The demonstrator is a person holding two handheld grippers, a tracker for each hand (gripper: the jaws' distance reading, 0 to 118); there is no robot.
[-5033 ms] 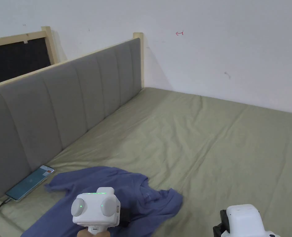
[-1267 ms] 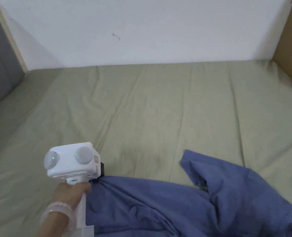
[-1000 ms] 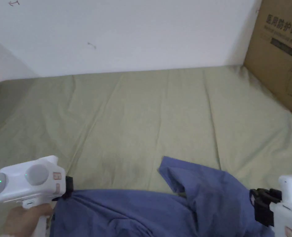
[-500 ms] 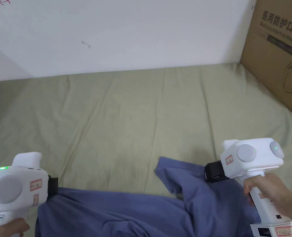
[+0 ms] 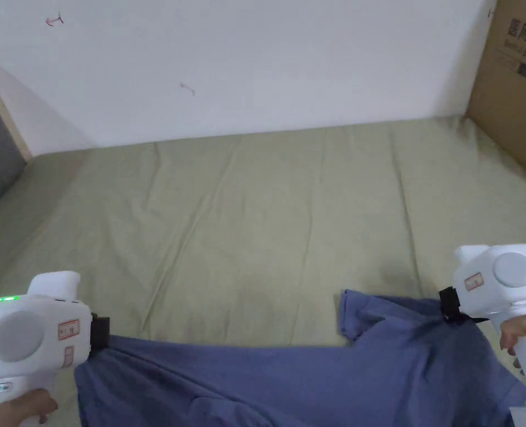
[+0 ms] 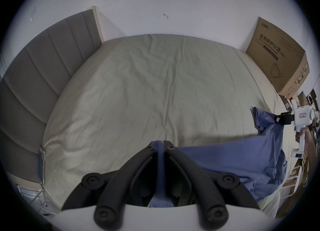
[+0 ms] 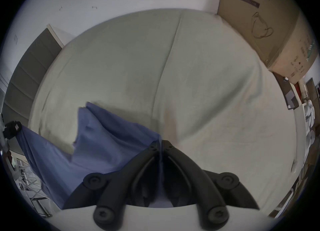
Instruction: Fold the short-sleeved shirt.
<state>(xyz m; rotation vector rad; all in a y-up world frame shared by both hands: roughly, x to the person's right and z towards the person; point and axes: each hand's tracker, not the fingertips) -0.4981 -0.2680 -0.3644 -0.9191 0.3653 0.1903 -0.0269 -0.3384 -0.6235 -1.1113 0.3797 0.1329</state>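
From the head view, we hold the left claw (image 5: pixel 102 339) and the right claw (image 5: pixel 448 304) well apart, and the blue shirt (image 5: pixel 312 383) hangs stretched between them over the near edge of the bed (image 5: pixel 267 222); one flap near the right claw is doubled over.

In the left gripper view, our left claw (image 6: pixel 160 147) is pinched closed on an edge of the shirt (image 6: pixel 225 158), blue cloth showing between the jaws. The right claw (image 6: pixel 278 119) grips the far end, toward the cardboard box (image 6: pixel 280 61).

In the right gripper view, our right claw (image 7: pixel 160 142) is clamped on the shirt (image 7: pixel 97 141) too.

We judge the work barely begun: the shirt is only being spread, not yet laid flat, with no fold made.
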